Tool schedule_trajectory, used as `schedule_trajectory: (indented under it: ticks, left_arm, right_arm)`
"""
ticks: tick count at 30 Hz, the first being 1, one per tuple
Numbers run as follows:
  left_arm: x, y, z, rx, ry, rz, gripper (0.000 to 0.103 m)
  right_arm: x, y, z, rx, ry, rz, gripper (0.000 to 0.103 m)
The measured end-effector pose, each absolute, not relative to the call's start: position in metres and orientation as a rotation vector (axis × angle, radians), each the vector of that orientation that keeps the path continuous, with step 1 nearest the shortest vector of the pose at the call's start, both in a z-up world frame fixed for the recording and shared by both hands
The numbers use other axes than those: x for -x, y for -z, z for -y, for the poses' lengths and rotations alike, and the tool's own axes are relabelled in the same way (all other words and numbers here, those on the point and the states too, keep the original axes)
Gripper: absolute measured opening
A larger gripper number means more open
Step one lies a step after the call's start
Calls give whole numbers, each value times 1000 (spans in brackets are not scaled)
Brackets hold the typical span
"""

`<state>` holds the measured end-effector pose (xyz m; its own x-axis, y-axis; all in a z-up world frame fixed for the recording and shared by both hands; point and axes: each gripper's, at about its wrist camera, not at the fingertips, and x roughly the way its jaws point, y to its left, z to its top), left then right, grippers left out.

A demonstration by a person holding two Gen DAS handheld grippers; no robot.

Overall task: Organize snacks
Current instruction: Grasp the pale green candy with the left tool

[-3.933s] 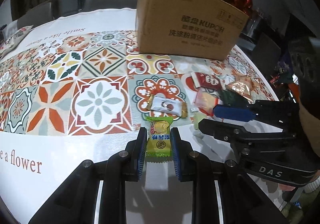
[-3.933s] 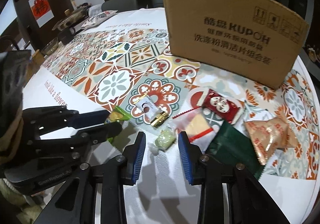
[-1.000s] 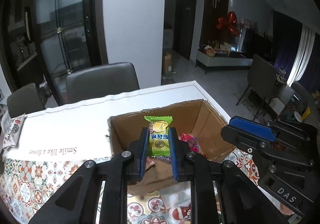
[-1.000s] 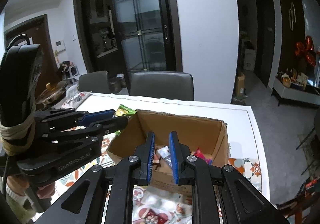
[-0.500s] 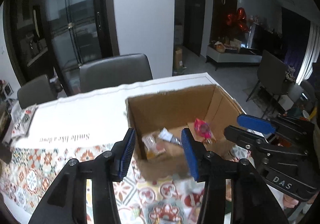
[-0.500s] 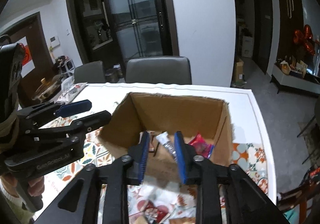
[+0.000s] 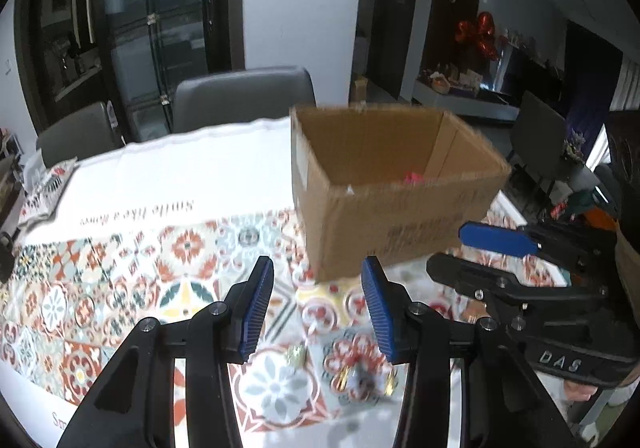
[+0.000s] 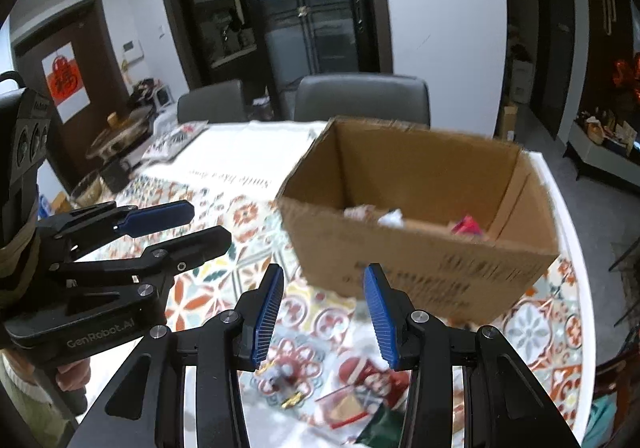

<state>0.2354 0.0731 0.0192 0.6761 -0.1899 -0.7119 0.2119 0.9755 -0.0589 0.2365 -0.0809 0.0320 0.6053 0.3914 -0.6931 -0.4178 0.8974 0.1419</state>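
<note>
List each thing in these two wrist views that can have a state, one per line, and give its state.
Cardboard box: upright on the table, top open, a few snacks inside.
Left gripper: jaws have just opened, nothing between them.
Right gripper: jaws have just been opening, nothing between them.
Gold-ended wrapped candy: lying loose on the tablecloth, outside the box.
Red snack packet: lying on the table, not yet boxed.

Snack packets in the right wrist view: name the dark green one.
It is the dark green packet at the bottom edge, below the red packet and right of the clear red-trimmed packet.
</note>
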Motion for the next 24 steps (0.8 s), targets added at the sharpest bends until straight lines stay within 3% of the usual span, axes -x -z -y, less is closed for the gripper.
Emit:
schedule_trajectory:
  ticks: [24]
  left_arm:
    - [-232,90,-81,-58,274,-957,33]
  right_arm:
    - [-220,70,55,17,-457,-954,43]
